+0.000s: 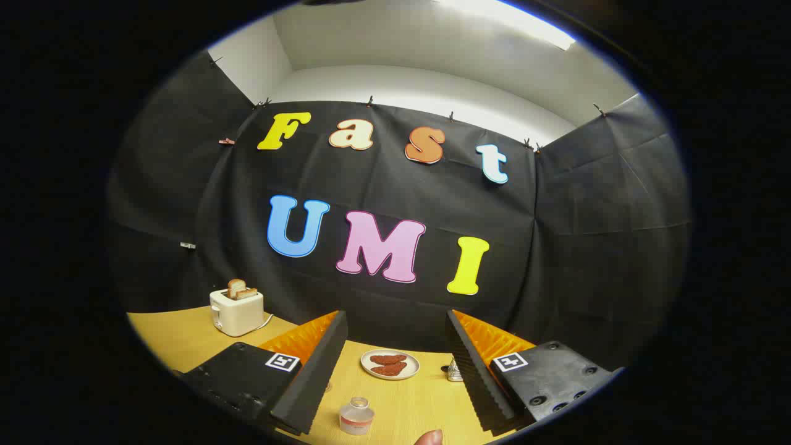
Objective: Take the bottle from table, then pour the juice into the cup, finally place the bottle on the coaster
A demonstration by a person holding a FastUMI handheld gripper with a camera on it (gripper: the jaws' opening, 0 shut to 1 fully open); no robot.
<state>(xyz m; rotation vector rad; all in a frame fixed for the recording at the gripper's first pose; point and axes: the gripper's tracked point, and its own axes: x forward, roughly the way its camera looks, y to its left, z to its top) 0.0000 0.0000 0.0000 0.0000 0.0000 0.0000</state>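
This is a recording booth dressed up as a kitchen corner. Black cloth [395,204], clipped up in panels, walls in a wooden desk [179,337] below plain white room walls and a ceiling light [513,21] at the upper right. At lower left stands a toaster [236,312] with bread in it; at lower centre sits a plate [390,364] of food.

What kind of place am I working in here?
Likely a staged kitchen-table booth: black cloth wall, wooden table with a toaster and plate of food. Open gripper hovers above the bottle.
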